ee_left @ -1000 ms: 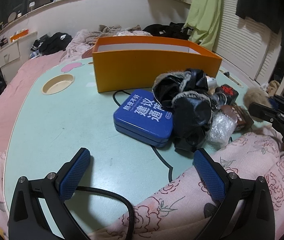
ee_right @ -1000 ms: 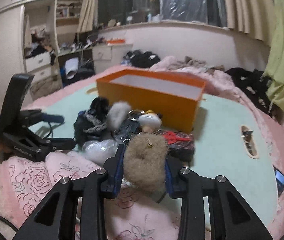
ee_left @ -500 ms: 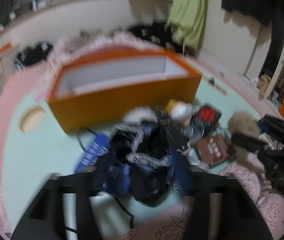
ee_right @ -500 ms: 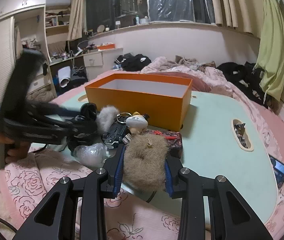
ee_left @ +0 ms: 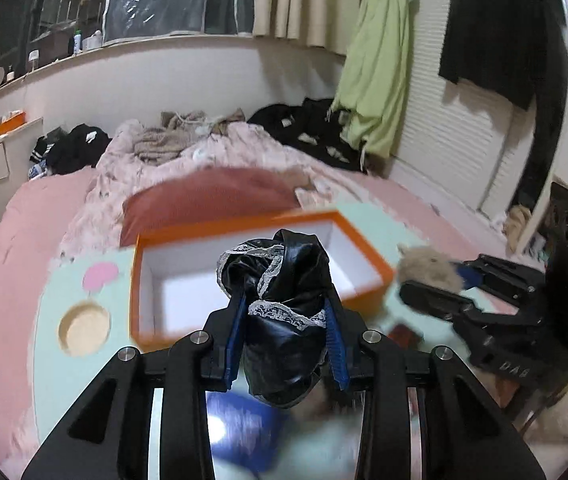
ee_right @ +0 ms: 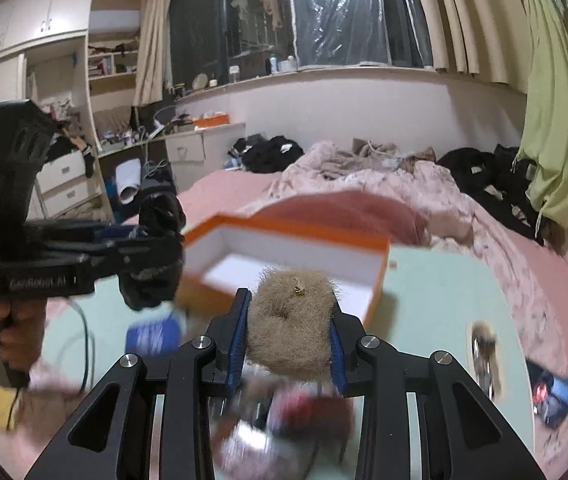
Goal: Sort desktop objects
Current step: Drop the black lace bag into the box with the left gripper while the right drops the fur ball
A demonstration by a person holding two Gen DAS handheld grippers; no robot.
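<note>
Below, tabletop blurred | left hand-held gripper (ee_left: 284,336) just clamped black pouch (ee_left: 284,320) | right hand-held gripper (ee_right: 286,336) grips fur ball (ee_right: 290,324)

Dim indoor light, motion-blurred foreground, fisheye-curved edges

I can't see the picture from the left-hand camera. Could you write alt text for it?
The left gripper, its jaws just closed, pinches a crumpled black item with white lace trim above a pale green table. Just beyond it sits an open orange box. At right, the right gripper holds a tan fluffy ball.
</note>
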